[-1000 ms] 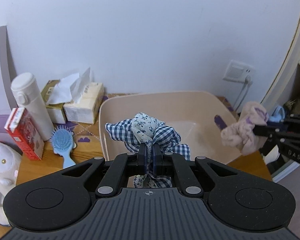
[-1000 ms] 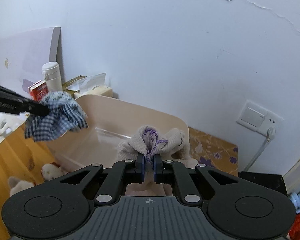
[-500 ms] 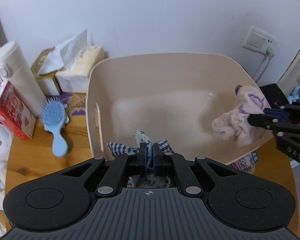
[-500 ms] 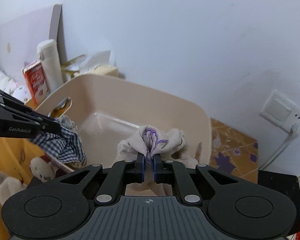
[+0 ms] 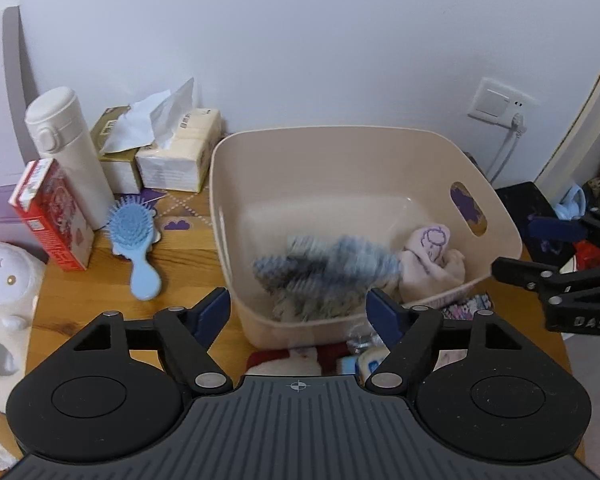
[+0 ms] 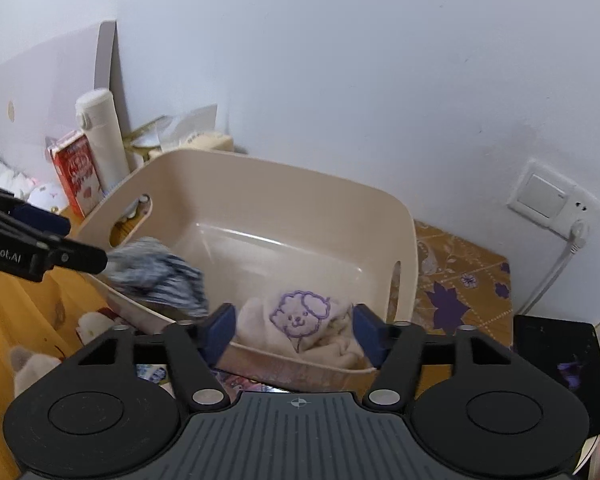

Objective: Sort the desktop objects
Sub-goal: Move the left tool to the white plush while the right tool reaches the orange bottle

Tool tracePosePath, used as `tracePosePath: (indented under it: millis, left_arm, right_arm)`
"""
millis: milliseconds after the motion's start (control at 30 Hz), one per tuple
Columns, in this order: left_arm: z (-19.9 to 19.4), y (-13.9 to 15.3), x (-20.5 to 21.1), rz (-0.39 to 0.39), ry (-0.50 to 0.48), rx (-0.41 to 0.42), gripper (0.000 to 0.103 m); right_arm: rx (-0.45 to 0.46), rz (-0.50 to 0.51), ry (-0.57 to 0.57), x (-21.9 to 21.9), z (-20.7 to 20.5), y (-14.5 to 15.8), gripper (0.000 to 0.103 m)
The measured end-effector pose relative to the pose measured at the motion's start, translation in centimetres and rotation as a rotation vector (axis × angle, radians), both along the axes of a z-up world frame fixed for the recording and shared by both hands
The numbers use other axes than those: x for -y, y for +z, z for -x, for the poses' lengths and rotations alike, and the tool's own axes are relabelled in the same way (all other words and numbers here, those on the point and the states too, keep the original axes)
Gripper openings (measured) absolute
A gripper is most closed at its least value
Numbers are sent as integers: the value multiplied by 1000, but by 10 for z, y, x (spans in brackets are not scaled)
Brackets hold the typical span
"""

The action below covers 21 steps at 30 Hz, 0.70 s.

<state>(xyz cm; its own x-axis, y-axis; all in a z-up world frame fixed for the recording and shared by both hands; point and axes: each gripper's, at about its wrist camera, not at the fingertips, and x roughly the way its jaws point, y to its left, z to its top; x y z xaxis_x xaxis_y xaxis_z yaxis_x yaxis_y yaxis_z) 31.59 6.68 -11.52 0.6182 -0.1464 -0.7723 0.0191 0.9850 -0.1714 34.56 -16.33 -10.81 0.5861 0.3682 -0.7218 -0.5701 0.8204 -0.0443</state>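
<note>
A beige plastic bin (image 5: 340, 148) stands on the wooden desk against the wall; it also shows in the right wrist view (image 6: 284, 184). A blue checked cloth (image 5: 324, 272), motion-blurred, is inside the bin near its front wall, free of my fingers; it also shows in the right wrist view (image 6: 156, 272). A pink cloth with a purple dog print (image 6: 300, 320) lies in the bin's front right corner; it also shows in the left wrist view (image 5: 432, 260). My left gripper (image 5: 299, 308) is open above the bin's front edge. My right gripper (image 6: 294, 330) is open just over the pink cloth.
Left of the bin are a blue hairbrush (image 5: 134, 240), a red carton (image 5: 50, 216), a white flask (image 5: 66, 148), tissue packs (image 5: 172, 148) and a white plush toy (image 5: 4, 304). Small items lie in front of the bin (image 5: 300, 360). A wall socket (image 5: 500, 104) is at right.
Both grippers have opened and let go of their cloths. The checked cloth and the pink cloth have dropped into the bin.
</note>
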Motion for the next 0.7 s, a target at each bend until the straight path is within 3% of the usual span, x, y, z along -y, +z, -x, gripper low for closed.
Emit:
tracePosePath:
  millis: [33, 167, 367, 700]
  left_arm:
    - [5, 1, -2, 3, 2, 0, 77]
    - [22, -1, -10, 31, 34, -26, 84]
    - [47, -12, -19, 19, 34, -62, 85]
    - [78, -46, -36, 11, 66, -172, 85]
  right_arm:
    - [5, -4, -7, 2, 4, 3, 79]
    - [17, -20, -37, 11, 20, 11, 102]
    - [-44, -41, -69, 25, 38, 9, 103]
    - [-107, 34, -88, 39, 60, -18, 103]
